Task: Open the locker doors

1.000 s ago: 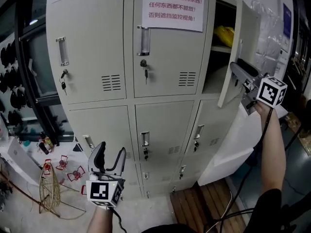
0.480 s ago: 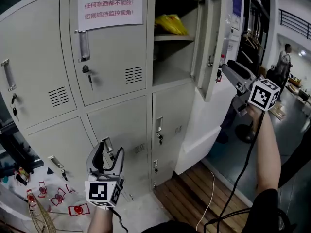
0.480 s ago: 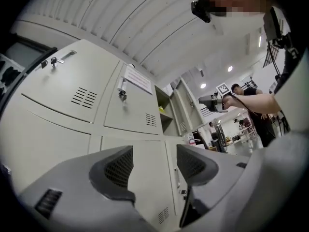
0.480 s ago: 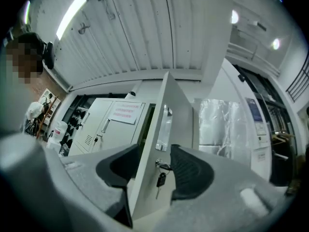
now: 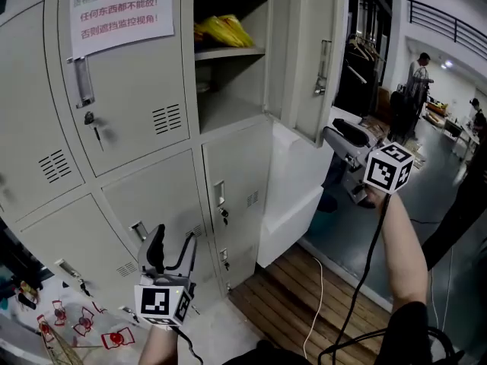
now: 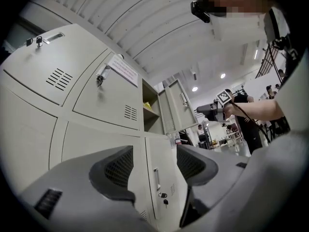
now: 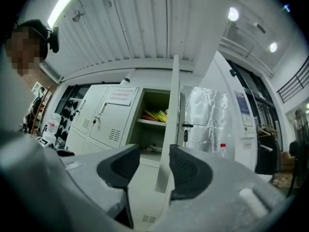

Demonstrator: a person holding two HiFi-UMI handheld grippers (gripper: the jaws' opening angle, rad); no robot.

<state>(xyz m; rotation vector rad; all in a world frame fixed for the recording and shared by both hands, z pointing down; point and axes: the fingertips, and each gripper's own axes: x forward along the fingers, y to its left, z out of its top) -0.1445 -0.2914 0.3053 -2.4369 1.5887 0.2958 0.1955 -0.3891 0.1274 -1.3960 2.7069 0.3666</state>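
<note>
The grey locker bank [image 5: 144, 181] fills the head view's left. Its top right door [image 5: 312, 59] stands wide open, with yellow items [image 5: 224, 30] on the shelf inside. My right gripper [image 5: 332, 134] sits just below and right of that door's lower corner. Its jaws are open and have just been closing. In the right gripper view the door's edge [image 7: 166, 144] lines up between the jaws of the right gripper [image 7: 149, 166], with no pad pressing on it. My left gripper [image 5: 172, 240] is low, open and empty. Past the left gripper [image 6: 152, 166] is a shut door's handle [image 6: 155, 178].
A paper notice [image 5: 122, 10] hangs on the shut top middle door. A white panel [image 5: 293, 196] leans beside the lockers, over a wooden floor strip [image 5: 297, 295] with a cable [image 5: 316, 310]. People stand far right [image 5: 418, 74]. Red clutter [image 5: 84, 322] lies at lower left.
The top right door has swung wider open. My right gripper has come down from the door's edge to below its lower corner. The lockers have slid left in the head view.
</note>
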